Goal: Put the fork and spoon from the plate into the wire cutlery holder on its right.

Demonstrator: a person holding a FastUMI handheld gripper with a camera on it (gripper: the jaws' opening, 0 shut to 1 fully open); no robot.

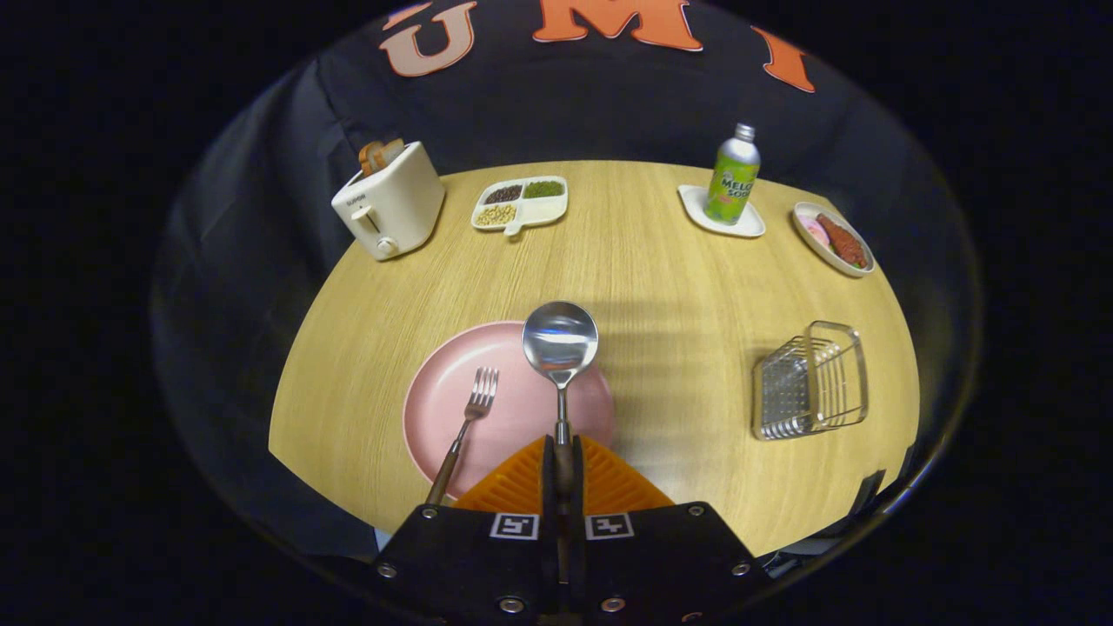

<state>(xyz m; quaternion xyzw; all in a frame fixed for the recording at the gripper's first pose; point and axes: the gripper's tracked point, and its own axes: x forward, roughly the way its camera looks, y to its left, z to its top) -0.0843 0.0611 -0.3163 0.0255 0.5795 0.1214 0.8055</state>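
- The gripper [562,452] has its two fingers closed together on the handle of a spoon [560,343], with no gap showing beside the handle
- The spoon sticks straight out ahead of the fingers, its round bowl facing up over the far rim of a pink plate [435,409]; whether the bowl touches the plate cannot be told
- A fork [469,413] lies on the plate just left of the fingers, tines pointing away, its brown handle reaching back over the near rim
- The plate sits on a round wooden table [661,278], just ahead of and under the fingers
- A wire holder [810,380] stands on the table well to the right of the plate, apart from it, with nothing visible inside
- Far across the table, on the left, is a cream toaster [389,202] with bread in its slot
- Beside the toaster is a divided tray [520,205] of beans and grains
- Further right a green bottle [733,174] stands upright on a small white dish [748,228]
- At the far right is an oval dish [833,239] of food
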